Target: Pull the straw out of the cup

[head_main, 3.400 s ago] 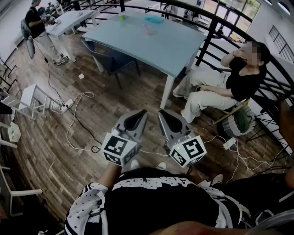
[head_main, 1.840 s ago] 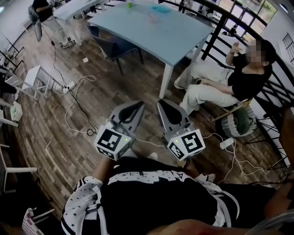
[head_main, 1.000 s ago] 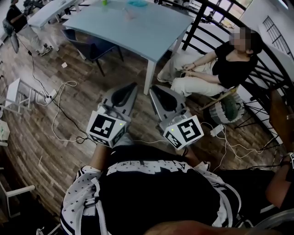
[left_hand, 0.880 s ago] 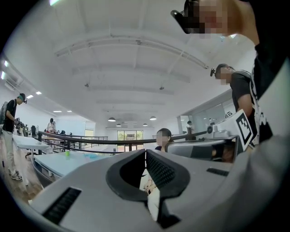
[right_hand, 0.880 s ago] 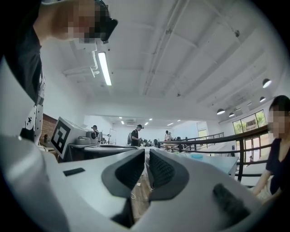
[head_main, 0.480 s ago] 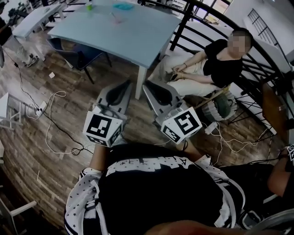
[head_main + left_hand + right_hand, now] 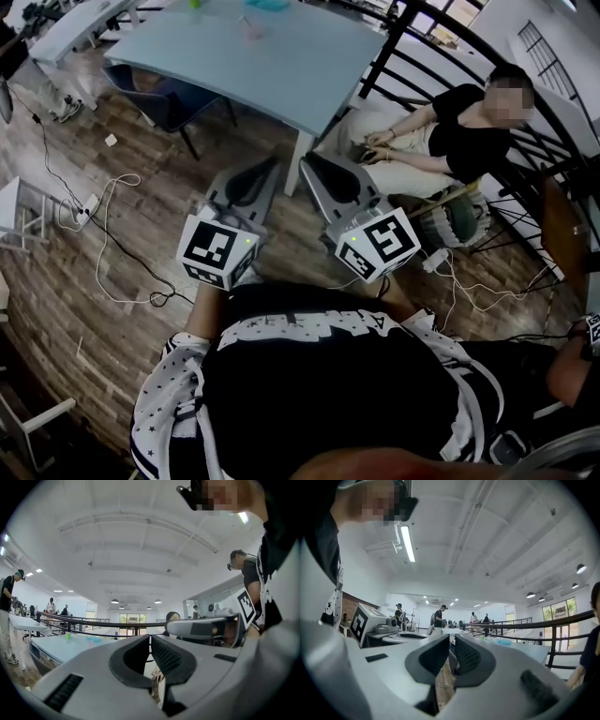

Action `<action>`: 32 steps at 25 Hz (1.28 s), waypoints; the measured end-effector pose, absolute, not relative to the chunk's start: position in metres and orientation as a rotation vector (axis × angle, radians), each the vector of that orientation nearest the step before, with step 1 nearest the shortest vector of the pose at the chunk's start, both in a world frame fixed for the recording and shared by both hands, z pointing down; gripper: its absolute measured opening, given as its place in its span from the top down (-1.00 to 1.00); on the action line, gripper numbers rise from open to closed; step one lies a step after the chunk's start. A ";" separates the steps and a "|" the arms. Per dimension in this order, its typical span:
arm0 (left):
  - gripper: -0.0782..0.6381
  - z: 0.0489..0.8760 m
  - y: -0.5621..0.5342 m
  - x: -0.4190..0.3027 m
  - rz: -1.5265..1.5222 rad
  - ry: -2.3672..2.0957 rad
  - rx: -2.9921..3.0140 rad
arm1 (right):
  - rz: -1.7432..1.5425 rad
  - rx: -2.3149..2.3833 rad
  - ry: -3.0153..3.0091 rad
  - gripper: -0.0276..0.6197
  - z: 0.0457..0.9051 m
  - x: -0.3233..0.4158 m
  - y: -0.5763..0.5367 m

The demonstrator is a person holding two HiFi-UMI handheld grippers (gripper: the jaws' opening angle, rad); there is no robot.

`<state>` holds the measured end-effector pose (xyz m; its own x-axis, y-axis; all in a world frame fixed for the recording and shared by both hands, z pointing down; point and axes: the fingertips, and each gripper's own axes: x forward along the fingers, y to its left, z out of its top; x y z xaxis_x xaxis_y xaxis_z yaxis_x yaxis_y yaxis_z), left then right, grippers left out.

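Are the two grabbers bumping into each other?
Apart. The head view shows the left gripper and right gripper side by side, with floor visible between them.

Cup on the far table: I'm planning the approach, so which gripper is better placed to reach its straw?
Left, marginally. The cup lies ahead and leftward, nearer the left gripper; the right gripper would have to cross over. Both are shut, empty and far off.
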<state>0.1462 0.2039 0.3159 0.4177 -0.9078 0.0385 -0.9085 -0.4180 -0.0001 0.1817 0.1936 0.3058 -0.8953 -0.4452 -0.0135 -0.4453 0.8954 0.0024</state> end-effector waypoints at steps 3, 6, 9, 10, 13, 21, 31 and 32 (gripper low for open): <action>0.74 0.310 0.193 0.134 0.032 -1.684 2.642 | 0.025 -0.729 3.040 0.82 0.302 0.169 0.181; 0.74 0.315 0.188 0.119 0.025 -1.683 2.624 | 0.021 -0.737 3.037 0.82 0.303 0.157 0.177; 0.74 0.321 0.181 0.105 0.033 -1.669 2.609 | 0.009 -0.747 3.047 0.82 0.308 0.144 0.169; 0.74 0.323 0.180 0.102 0.038 -1.662 2.608 | 0.000 -0.753 3.051 0.82 0.311 0.140 0.166; 0.74 0.324 0.174 0.088 0.053 -1.667 2.603 | -0.004 -0.755 3.048 0.82 0.312 0.126 0.159; 0.74 0.328 0.159 0.042 0.075 -1.685 2.598 | -0.002 -0.730 3.061 0.82 0.315 0.077 0.140; 0.74 0.346 0.147 -0.011 0.030 -1.633 2.582 | -0.011 -0.759 3.083 0.82 0.330 0.027 0.132; 0.74 0.348 0.145 -0.012 0.026 -1.620 2.580 | -0.014 -0.770 3.092 0.82 0.333 0.027 0.131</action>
<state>-0.0121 0.1446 0.3483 0.4357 -0.8978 0.0647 -0.8994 -0.4313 0.0711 0.0267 0.1312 0.3330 -0.8824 -0.4684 0.0453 -0.4688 0.8833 0.0021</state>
